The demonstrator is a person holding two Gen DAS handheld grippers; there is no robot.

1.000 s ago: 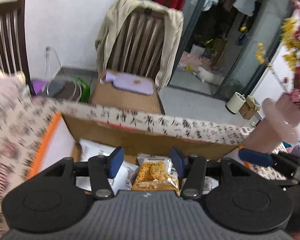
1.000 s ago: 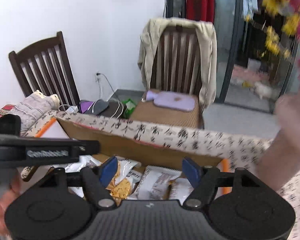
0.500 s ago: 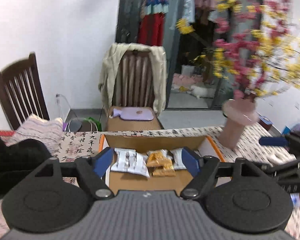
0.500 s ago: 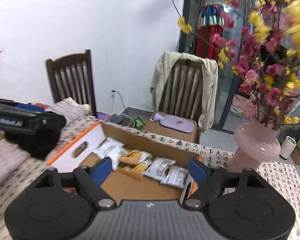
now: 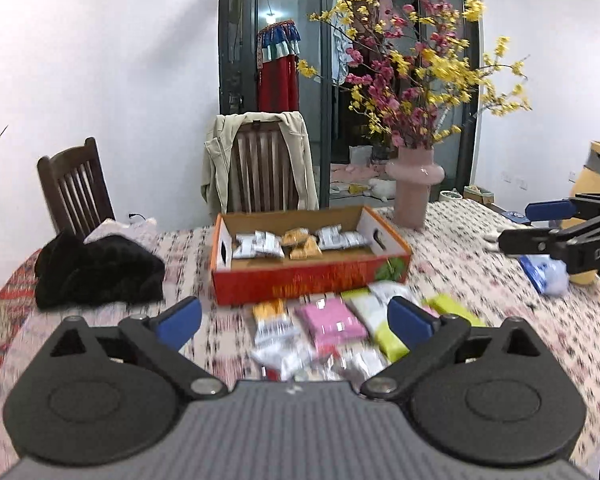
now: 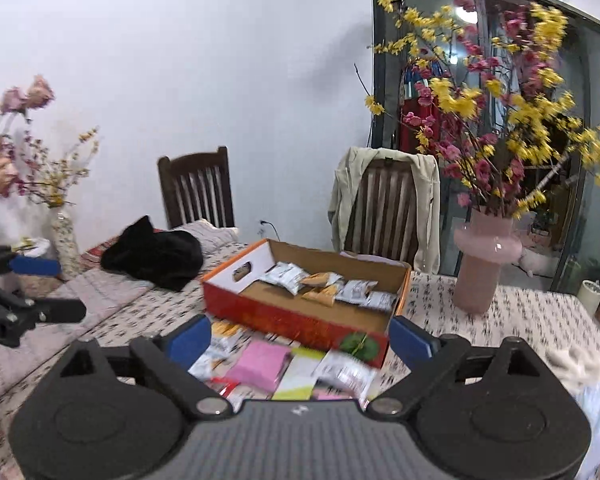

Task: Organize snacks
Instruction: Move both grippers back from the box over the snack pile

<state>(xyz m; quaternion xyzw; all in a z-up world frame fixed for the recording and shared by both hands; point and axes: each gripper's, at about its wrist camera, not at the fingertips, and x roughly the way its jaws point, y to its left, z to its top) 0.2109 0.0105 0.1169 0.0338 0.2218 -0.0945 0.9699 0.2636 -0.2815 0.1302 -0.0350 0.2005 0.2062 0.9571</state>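
- Snack packets (image 5: 324, 322): loose heap on surface (image 5: 480, 280), just before cardboard box (image 5: 312, 280); more lie inside.
- Left claw (image 5: 296, 318): jaws just opening, wide, empty.
- Right claw (image 6: 300, 338): likewise.

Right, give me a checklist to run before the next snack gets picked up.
1. Left gripper empty, jaws just opened wide: ok.
2. Right gripper empty, jaws just opened wide: ok.
3. Loose packets in front of the box, such as the pink packet: ok, in view.
4. Room in the box: ok, bare cardboard in front of the packed row.
5. Which packets lie on top of which: cannot tell, the pile is blurred.
6. Vase apart from the box: ok, beside its right corner.
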